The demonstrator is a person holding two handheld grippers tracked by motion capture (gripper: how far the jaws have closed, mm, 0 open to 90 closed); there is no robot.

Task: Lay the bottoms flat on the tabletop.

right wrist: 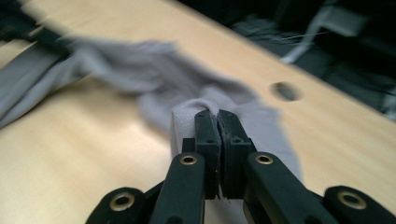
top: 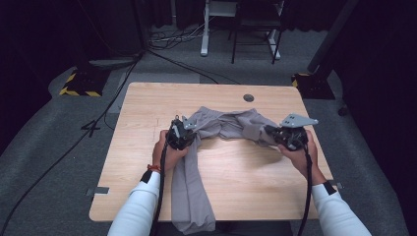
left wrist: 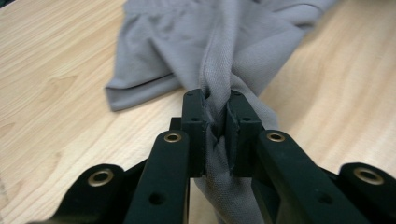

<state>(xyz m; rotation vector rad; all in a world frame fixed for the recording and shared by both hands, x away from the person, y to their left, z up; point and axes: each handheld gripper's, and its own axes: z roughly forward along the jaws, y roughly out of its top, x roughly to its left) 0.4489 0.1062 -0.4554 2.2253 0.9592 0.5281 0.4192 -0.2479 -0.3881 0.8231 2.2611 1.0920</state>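
On the wooden table [top: 147,103], a grey garment [top: 231,125] lies near the centre, one part hanging over the edge at 6 o'clock. At 9 o'clock of it the left gripper [top: 183,132] pinches a bunched fold; at 3 o'clock the right gripper [top: 273,132] is clamped on another edge.

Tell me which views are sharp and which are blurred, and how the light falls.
High view: evenly lit wooden table, dark surroundings, a little soft overall. Left gripper view: the left gripper and the pinched grey garment are crisp, with the far cloth softer. Right gripper view: the right gripper is sharp, the cloth and table behind smeared by blur.
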